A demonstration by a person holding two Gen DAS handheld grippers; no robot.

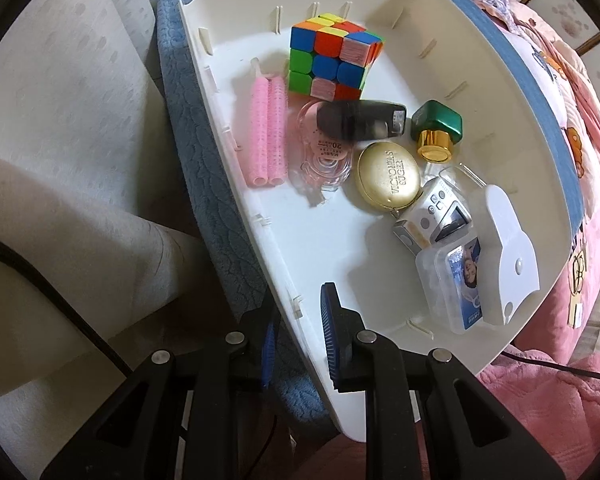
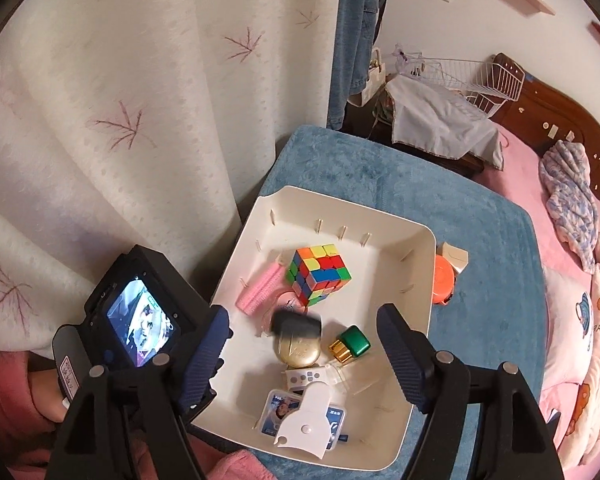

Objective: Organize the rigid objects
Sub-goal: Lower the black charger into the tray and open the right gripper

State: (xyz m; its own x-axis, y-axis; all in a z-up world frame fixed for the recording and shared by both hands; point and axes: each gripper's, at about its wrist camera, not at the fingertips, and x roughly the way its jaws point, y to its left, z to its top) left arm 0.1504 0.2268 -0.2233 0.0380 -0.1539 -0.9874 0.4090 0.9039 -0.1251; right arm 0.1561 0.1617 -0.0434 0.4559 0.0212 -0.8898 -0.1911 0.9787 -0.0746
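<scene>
A white tray sits on a blue cloth. It holds a colour cube, pink hair rollers, a blurred black oblong object, a gold oval tin, a green bottle with a gold cap, a small silver camera and a white plastic piece. My left gripper is shut on the tray's near wall, one pad inside and one outside. My right gripper hovers open above the tray, nothing between its pads.
An orange object and a small beige box lie on the blue cloth beyond the tray's right wall. A white curtain hangs to the left. A bed with pink covers lies to the right.
</scene>
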